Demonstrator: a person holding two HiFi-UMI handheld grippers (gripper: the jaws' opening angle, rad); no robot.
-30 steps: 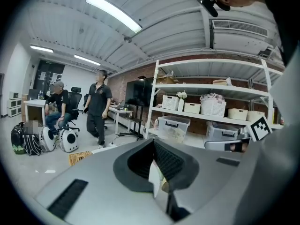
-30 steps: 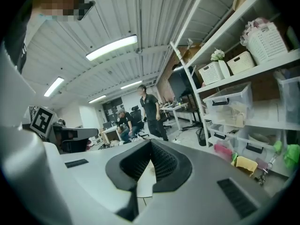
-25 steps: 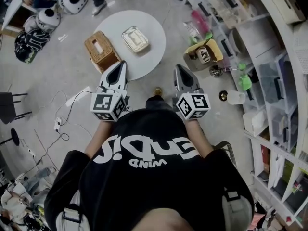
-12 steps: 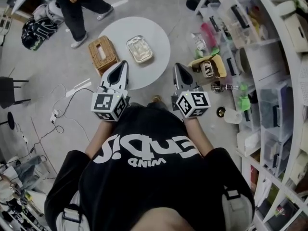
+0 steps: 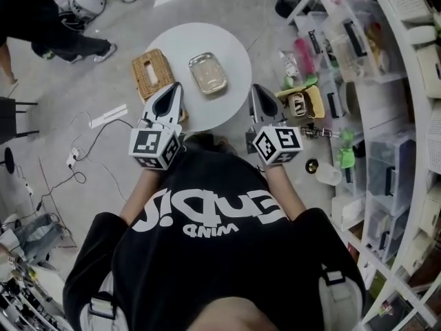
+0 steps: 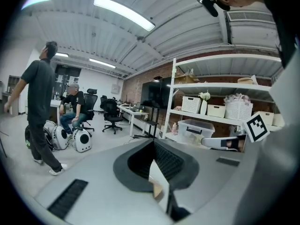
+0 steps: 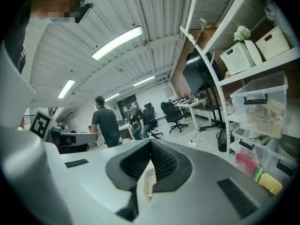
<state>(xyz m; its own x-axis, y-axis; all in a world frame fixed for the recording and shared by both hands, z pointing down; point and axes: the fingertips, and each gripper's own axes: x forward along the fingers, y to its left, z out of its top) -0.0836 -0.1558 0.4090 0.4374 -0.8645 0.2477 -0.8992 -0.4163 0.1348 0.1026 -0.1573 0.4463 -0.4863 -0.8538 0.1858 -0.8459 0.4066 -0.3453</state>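
Observation:
In the head view both grippers are held side by side in front of the person's chest, above the near edge of a round white table (image 5: 201, 41). My left gripper (image 5: 176, 88) has its jaws closed together with nothing between them, its tip over the table edge beside a wicker box (image 5: 152, 74). My right gripper (image 5: 256, 89) is likewise shut and empty, at the table's right edge. A shallow metal tray (image 5: 207, 73) lies on the table between and beyond the two tips. In the gripper views, left gripper (image 6: 153, 143) and right gripper (image 7: 151, 143) point out across the room.
White shelving (image 5: 386, 81) with plastic bins and small items runs along the right. A person in dark clothes (image 6: 40, 107) walks on the floor at the left, and another person (image 6: 72, 104) sits by office chairs. Cables (image 5: 76, 157) lie on the floor at left.
The walking person has moved across the floor to the left side. The head view has shifted a little over the table. Both grippers stay shut in the same pose.

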